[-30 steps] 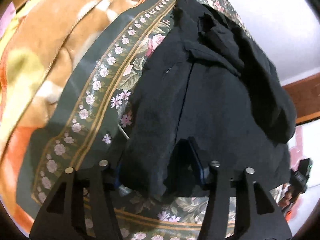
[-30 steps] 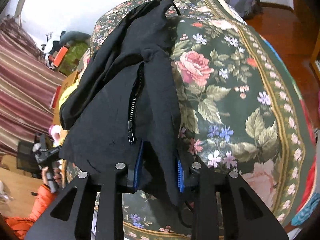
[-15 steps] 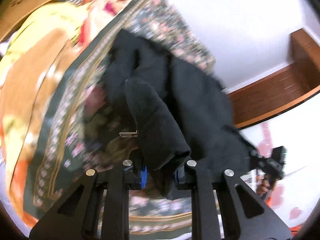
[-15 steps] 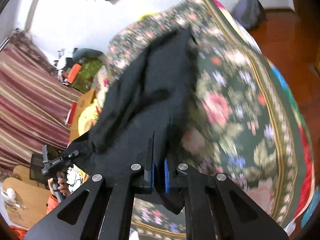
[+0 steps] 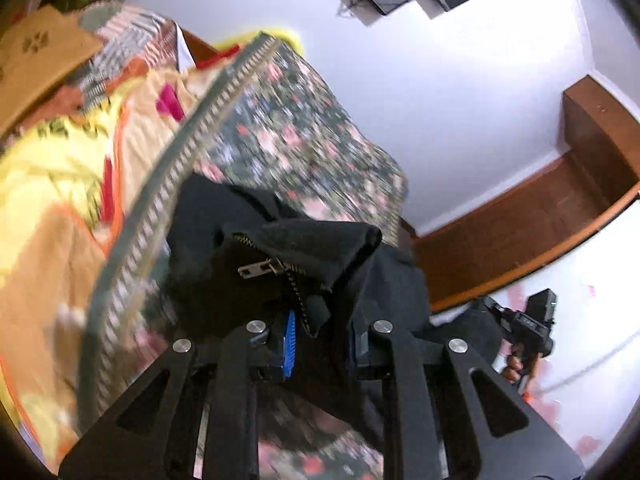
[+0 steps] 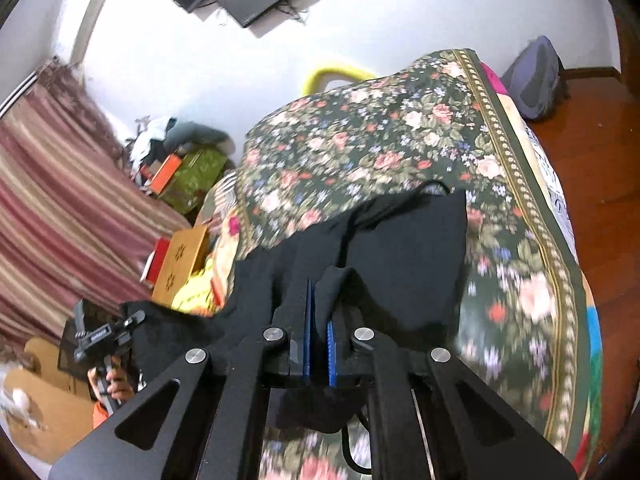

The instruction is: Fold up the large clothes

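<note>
A large black zip-up jacket (image 5: pixel 224 280) lies on a floral bedspread (image 5: pixel 296 148), its near hem lifted. My left gripper (image 5: pixel 322 340) is shut on a bunch of the hem beside the metal zipper pull (image 5: pixel 256 270). In the right wrist view the jacket (image 6: pixel 404 264) stretches away from me over the floral bedspread (image 6: pixel 400 136). My right gripper (image 6: pixel 318 344) is shut tight on the other hem corner, with cloth hanging below the blue pads (image 6: pixel 307 340).
A yellow and orange blanket (image 5: pixel 60 184) lies left of the bedspread. Wooden furniture (image 5: pixel 560 216) stands at the right. A striped curtain (image 6: pixel 60 208), boxes (image 6: pixel 188 172) and a dark bag (image 6: pixel 536 76) on the wood floor surround the bed.
Both grippers closed on the jacket's near hem, then lifted it and carried it forward over the jacket. The views tilted up toward the wall.
</note>
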Demonstrator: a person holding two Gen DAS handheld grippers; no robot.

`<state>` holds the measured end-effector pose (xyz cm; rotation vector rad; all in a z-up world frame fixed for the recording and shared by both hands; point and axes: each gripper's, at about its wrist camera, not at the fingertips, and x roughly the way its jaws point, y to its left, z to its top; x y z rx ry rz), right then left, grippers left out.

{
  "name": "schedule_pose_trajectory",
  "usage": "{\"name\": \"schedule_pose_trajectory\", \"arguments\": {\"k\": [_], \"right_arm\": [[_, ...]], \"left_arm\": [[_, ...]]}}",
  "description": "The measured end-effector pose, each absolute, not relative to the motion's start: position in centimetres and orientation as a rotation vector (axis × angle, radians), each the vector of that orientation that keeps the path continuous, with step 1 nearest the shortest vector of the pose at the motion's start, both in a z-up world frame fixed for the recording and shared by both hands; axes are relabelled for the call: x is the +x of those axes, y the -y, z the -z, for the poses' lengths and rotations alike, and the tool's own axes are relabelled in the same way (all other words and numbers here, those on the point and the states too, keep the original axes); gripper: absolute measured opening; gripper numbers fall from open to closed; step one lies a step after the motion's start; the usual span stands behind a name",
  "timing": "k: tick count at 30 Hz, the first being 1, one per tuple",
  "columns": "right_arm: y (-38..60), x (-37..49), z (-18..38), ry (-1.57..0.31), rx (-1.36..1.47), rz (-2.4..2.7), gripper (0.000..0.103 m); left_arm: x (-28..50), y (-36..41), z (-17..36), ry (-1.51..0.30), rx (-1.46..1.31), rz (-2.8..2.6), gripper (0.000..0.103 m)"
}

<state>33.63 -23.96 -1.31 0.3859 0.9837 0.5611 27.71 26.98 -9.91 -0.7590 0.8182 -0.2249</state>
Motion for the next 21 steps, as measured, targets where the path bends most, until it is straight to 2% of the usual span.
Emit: {"name": "schedule_pose_trajectory", "arguments": {"k": [6, 12, 14, 16, 18, 21], "right_arm": [[24.7, 40.0, 6.0, -1.037, 0.496, -0.498, 0.005], [24.6, 44.1, 11.3, -1.107, 0.478, -0.405, 0.005], [24.3, 44.6, 12.6, -1.121, 0.456, -0.400, 0.005], [24.1, 44.6, 13.0, -1.116, 0.430, -0.406, 0.005], [23.9, 44.2, 13.0, -1.101, 0.391, -0.413, 0.006], [24.0, 43.6, 12.5, -1.106, 0.371, -0.419, 0.011]], "left_arm": [[33.9, -29.4, 13.7, -0.852, -0.676, 0.062, 0.020], [39.2, -31.1, 21.7, -0.967, -0.714, -0.015, 0.029], [40.1, -30.8, 23.6, -0.997, -0.695, -0.025, 0.033], [40.3, -30.2, 24.2, -1.008, -0.619, -0.074, 0.049], [40.2, -29.2, 24.4, -1.017, -0.503, -0.124, 0.059], [39.5, -29.0, 24.1, -1.021, -0.449, -0.130, 0.061]]}}
